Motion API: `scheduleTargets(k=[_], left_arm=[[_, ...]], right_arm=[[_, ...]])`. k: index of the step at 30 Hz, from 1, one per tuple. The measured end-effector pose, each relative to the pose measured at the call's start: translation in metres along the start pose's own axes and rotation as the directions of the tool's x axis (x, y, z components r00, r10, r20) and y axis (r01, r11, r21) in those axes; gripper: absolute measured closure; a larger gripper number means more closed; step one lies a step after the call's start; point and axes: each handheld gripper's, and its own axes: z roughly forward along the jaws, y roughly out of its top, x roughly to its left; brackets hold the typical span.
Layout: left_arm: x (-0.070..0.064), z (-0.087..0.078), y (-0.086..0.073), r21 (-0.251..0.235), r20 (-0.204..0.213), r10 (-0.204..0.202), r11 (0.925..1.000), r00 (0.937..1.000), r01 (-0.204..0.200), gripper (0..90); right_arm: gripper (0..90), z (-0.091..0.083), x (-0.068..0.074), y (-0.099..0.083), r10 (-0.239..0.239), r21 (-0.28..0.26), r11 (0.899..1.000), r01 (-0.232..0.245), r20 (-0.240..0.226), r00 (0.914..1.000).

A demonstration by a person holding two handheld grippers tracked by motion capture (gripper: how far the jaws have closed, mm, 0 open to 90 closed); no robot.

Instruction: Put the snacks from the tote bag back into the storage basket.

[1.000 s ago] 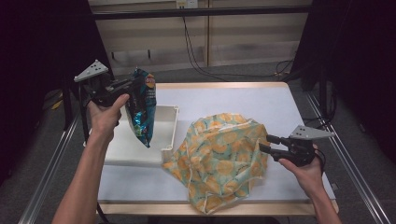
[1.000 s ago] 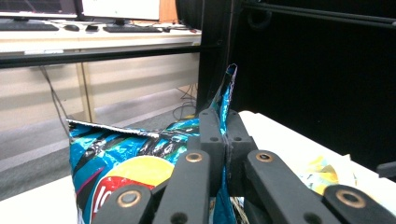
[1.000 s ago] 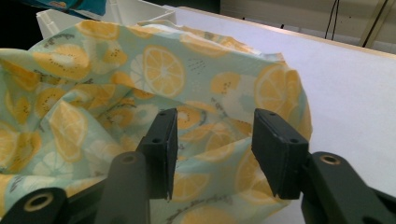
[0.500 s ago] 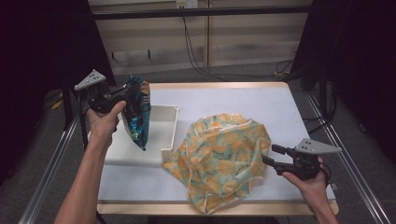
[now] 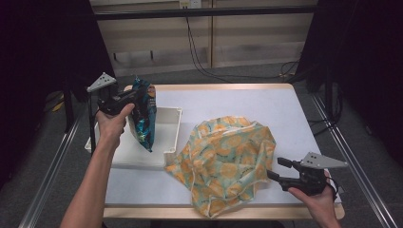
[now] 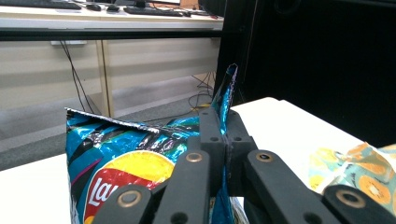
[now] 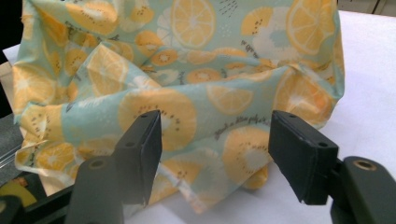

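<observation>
High view. The left gripper (image 5: 134, 97) holds a blue chip bag (image 5: 144, 116) by its top seam, lifted over the left part of the white tray (image 5: 173, 130) at the table's left. The bag hangs with its long axis near vertical, sealed top up and far, bottom corner pointing down and toward the near side, just above the tray floor. The right gripper (image 5: 278, 168) sits at the near right edge of the table (image 5: 247, 102), jaws apart and grasping nothing, its tips just beside the near right edge of the citrus-print cloth bag (image 5: 223, 159), which lies crumpled in the middle of the table, touching the tray's right wall.

Left gripper view. The jaws are clenched on the chip bag's (image 6: 116, 158) upper seam, near one corner; the rest of the seam sags away to the left. Judged risk: so narrow a bite on slick foil may let the bag swing or slip out, and it could fall into the tray or catch on its rim.

Right gripper view. The released jaws frame a fold of the cloth bag (image 7: 187, 93) without touching it. Judged risk: closing here may pinch both layers together, so that the mouth would not open to take the chip bag.
</observation>
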Motion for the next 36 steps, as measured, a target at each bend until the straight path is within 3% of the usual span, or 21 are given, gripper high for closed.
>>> scheduleTargets(k=[13,21,36], left_arm=[[0.007,0.023,-0.004,0.011,-0.007,-0.007,0.9999,0.9999,0.007,89.6],[0.002,0.04,-0.009,0.009,-0.01,-0.002,1.0,0.9999,0.002,89.6],[-0.004,0.066,-0.017,0.033,0.021,0.006,0.9994,0.9998,-0.007,88.3]], right_arm=[[30.5,0.001,-0.004,-0.008,0.02,-0.005,1.0,-0.02,-0.013,0.9997],[28.7,0.002,-0.006,-0.009,0.026,0.0,1.0,-0.026,-0.011,0.9996],[28.6,0.001,-0.007,-0.01,0.023,-0.001,1.0,-0.023,-0.01,0.9997]])
